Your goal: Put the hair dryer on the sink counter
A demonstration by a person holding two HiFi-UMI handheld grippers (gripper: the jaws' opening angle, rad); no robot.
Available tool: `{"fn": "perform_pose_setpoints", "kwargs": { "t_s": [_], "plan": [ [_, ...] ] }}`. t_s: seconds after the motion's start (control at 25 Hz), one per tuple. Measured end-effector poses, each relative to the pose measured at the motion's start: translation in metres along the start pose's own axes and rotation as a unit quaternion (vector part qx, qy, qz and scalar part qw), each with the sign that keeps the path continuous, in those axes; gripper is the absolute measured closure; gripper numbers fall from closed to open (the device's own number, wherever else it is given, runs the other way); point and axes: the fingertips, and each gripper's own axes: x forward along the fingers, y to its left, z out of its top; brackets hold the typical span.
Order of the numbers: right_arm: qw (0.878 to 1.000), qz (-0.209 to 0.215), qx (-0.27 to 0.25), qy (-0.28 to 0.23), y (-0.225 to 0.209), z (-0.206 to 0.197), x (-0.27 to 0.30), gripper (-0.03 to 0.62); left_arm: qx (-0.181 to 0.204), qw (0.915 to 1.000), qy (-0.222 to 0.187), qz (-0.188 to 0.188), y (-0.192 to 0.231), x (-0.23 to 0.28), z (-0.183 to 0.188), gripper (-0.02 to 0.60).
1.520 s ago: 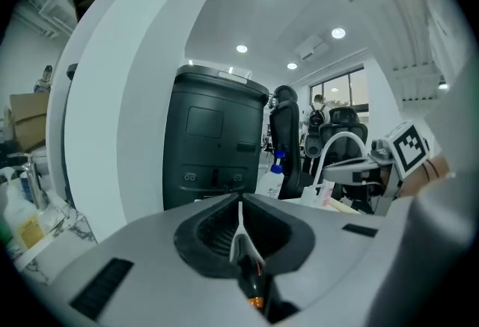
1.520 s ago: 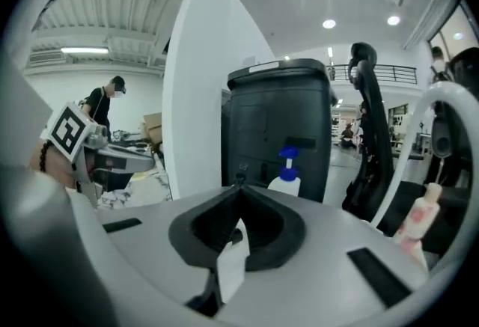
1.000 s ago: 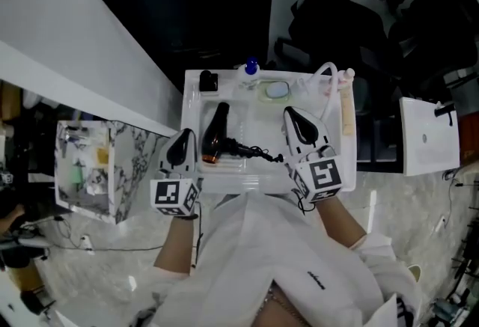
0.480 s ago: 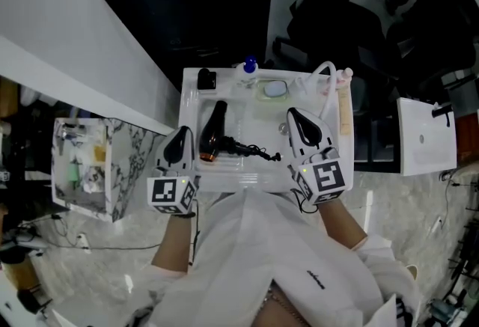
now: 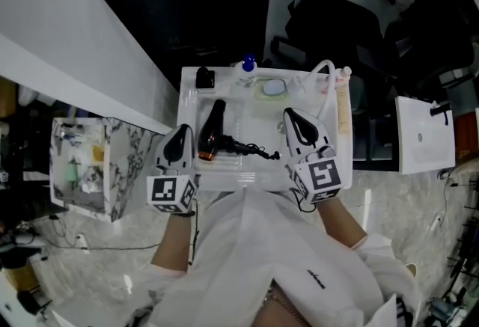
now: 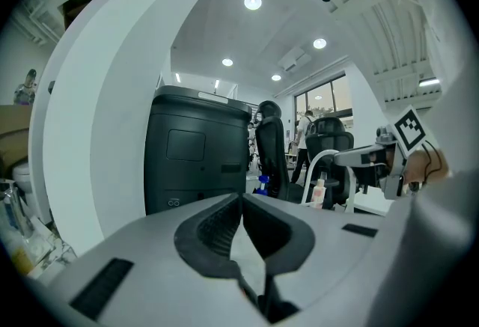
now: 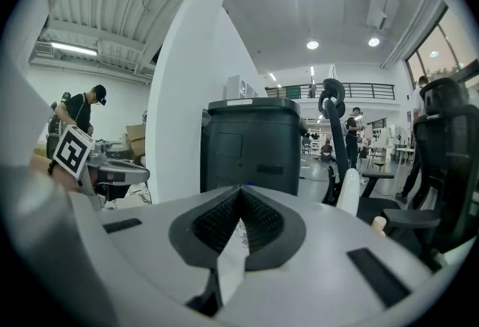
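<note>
Sink counter (image 5: pixel 189 96) with hair dryer (image 5: pixel 215 127) just beside left hand-held gripper (image 5: pixel 183 132)

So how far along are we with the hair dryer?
Done, by the look: the hair dryer lies on the white sink counter, cord trailing right. In hand: nothing; left claw and right claw are both shut, empty, at the counter's near edge. Left: nothing obvious, perhaps just backing away.
</note>
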Motion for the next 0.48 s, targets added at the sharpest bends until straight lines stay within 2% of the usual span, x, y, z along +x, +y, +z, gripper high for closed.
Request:
{"fn": "perform_pose_setpoints", "kwargs": {
  "t_s": [0.48],
  "plan": [
    [1.000, 0.023, -0.008, 0.005, 0.017, -0.006, 0.003, 0.577, -0.004, 1.0000, 0.003, 0.004, 0.001, -0.002, -0.006, 0.543]
  ]
}}
